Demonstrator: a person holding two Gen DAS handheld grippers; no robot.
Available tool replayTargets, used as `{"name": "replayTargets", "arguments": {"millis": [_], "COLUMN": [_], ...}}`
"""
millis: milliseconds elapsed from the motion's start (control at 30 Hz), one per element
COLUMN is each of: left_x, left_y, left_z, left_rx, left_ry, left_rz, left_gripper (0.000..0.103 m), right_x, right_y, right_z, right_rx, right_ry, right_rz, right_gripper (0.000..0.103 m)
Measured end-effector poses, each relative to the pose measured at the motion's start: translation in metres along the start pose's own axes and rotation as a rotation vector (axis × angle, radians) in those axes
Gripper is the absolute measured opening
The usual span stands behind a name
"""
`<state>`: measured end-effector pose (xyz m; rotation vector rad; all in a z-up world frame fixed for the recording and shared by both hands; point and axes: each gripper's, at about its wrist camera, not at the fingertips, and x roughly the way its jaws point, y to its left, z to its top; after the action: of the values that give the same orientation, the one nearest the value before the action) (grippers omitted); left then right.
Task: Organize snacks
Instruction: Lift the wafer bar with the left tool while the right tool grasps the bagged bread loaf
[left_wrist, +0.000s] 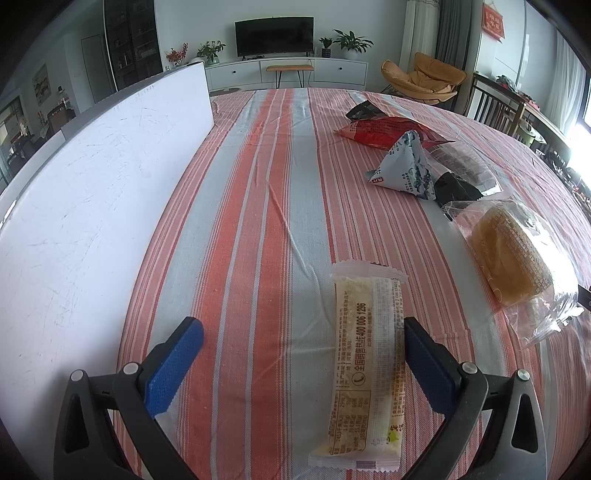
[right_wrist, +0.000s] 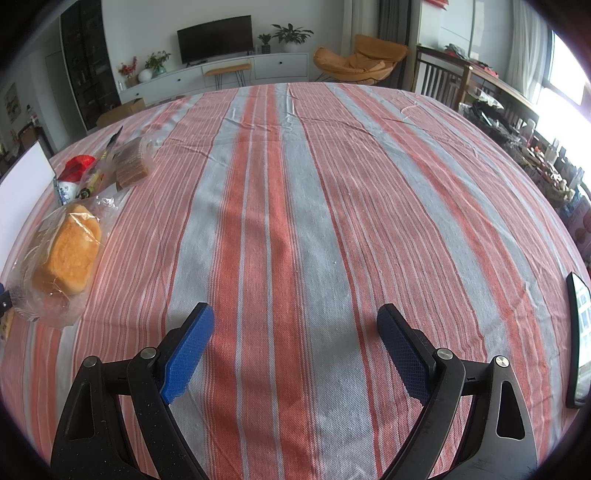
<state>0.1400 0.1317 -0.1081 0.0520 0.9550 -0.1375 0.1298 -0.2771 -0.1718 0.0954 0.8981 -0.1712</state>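
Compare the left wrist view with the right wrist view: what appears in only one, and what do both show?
Only the left wrist view shows the long snack bar lying between the open left tool. Only the right wrist view shows the open right tool over bare cloth and a dark flat device. Both show the bagged bread, white bin and striped tablecloth.

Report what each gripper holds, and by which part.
Nothing. The left gripper is open around the long snack bar; the right gripper is open over the striped tablecloth.

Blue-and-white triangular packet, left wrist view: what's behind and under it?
Behind the triangular packet lies a red snack bag; a black wrapper pokes out beside it. Below is the striped tablecloth. What lies directly beneath the packet is hidden.
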Motion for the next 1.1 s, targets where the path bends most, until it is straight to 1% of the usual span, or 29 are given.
{"name": "replayTargets", "arguments": {"millis": [567,667,733,767,800,833,867,900,933,967,1033,1100], "left_x": [0.0,0.0,0.0,0.0,0.0,0.0,0.0,0.0,0.0,0.0,0.0,0.0], "left_y": [0.0,0.0,0.0,0.0,0.0,0.0,0.0,0.0,0.0,0.0,0.0,0.0], "left_z": [0.0,0.0,0.0,0.0,0.0,0.0,0.0,0.0,0.0,0.0,0.0,0.0], "left_rx": [0.0,0.0,0.0,0.0,0.0,0.0,0.0,0.0,0.0,0.0,0.0,0.001], "left_ry": [0.0,0.0,0.0,0.0,0.0,-0.001,-0.001,0.0,0.0,0.0,0.0,-0.001], "left_rz": [0.0,0.0,0.0,0.0,0.0,0.0,0.0,0.0,0.0,0.0,0.0,0.0], "left_gripper": [0.103,0.103,0.103,0.103,0.103,0.103,0.103,0.103,0.103,0.103,0.103,0.103], "right_x": [0.0,-0.001,-0.007,-0.011,-0.02,-0.025,-0.034,-0.041,-0.045,-0.047,-0.048,-0.038], "right_y": [0.0,0.001,-0.006,-0.012,-0.017,-0.017,-0.011,0.002,0.016,0.039,0.076,0.115], "right_z": [0.0,-0.001,-0.002,-0.004,-0.005,-0.004,-0.002,0.004,0.01,0.018,0.032,0.044], "right_rx": [0.0,0.002,0.047,0.096,0.179,0.225,0.275,0.278,0.252,0.199,0.133,0.088], "right_ry": [0.0,-0.002,-0.027,-0.045,-0.06,-0.067,-0.078,-0.08,-0.071,-0.045,-0.012,0.04], "right_rz": [0.001,0.013,0.056,0.069,0.096,0.132,0.207,0.265,0.299,0.334,0.352,0.319], "right_gripper": [0.092,0.092,0.09,0.09,0.091,0.091,0.092,0.092,0.092,0.092,0.091,0.091]}}
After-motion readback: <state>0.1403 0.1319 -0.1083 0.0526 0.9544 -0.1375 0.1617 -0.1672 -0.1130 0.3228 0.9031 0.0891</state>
